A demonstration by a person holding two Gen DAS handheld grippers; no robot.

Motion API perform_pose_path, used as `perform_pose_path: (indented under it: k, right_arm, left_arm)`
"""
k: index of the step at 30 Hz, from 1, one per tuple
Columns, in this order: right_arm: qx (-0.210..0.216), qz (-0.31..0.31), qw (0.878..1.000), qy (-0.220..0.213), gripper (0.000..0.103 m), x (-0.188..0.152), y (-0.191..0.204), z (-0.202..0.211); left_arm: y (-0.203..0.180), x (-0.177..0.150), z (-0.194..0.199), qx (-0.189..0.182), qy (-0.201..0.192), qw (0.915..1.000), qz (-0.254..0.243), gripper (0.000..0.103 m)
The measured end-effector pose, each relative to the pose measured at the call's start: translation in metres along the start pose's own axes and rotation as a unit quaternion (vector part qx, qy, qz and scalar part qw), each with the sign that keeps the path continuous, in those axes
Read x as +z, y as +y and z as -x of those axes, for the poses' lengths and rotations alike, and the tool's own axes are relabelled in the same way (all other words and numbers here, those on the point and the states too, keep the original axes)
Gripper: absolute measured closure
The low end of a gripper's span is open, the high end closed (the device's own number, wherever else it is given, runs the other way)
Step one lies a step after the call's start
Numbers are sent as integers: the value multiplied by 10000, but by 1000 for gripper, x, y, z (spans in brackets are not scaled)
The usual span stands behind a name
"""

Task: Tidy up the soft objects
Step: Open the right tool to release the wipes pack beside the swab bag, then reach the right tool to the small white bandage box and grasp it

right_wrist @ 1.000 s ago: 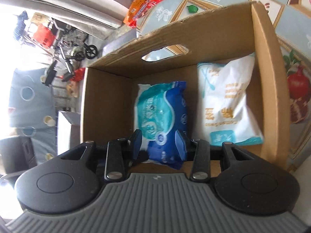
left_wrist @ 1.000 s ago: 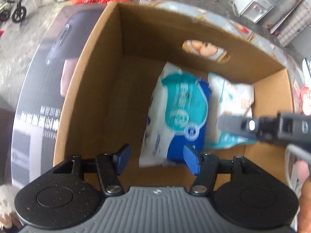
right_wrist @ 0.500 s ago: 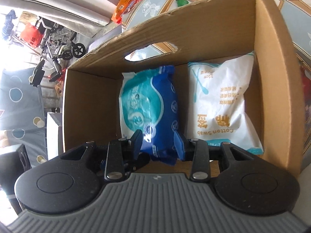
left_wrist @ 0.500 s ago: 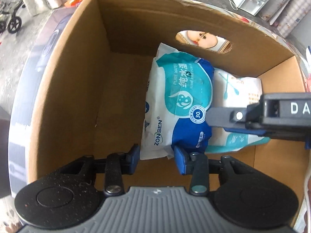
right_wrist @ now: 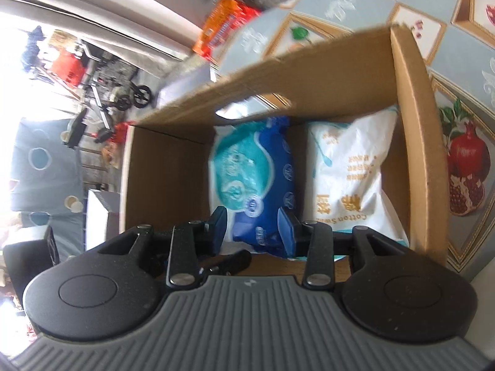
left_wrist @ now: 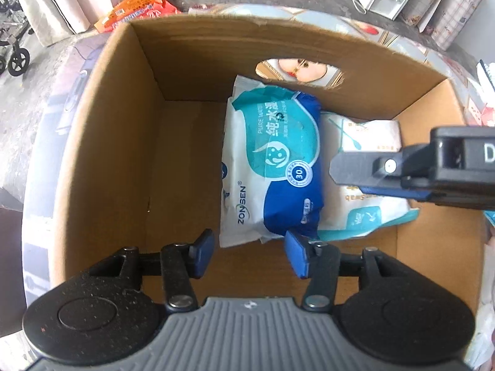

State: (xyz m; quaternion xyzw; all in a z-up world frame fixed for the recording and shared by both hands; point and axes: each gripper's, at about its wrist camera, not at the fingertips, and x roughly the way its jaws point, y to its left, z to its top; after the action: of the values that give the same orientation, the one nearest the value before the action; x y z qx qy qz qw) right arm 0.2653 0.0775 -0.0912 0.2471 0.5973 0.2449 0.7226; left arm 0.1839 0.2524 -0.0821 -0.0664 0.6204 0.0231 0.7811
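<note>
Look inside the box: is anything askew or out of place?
Yes. The wipes pack is tilted on edge, leaning over the cotton swab bag, which lies flat in the box. Nothing looks spilled or torn.

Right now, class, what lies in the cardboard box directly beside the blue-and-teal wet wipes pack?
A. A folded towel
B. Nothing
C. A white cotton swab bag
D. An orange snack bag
C: the white cotton swab bag lies alongside the wet wipes pack inside the cardboard box.
</note>
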Motion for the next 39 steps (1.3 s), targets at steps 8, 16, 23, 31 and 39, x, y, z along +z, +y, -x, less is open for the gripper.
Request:
perform_pose_path:
  k: [8,16,23,31,39]
  right_arm:
    - [1006,-205,9917,-778,65,-12,-16,50]
    - [1137,-554,9832,-1318,62,-26,-66,130]
    - [708,-876,9784,-1736,57,-40,-142,220]
    - [-226,-1334,9681,-2110,57,-51,-250,319]
    - [-595,-1015,9816,-1502,57,-30,-332,345]
  left_arm:
    - [-18,-7,32,-24,-299,9995,53,41]
    - [-72,-5,62,-355,-773,9963,-106,30]
    - [-158,-3,79,-712,-978,9917,-426,26]
    - [-252,-7,48,-1652,-254,9858,-140,22]
    - [-317,-18,-8,-2521,775,9610,836,31]
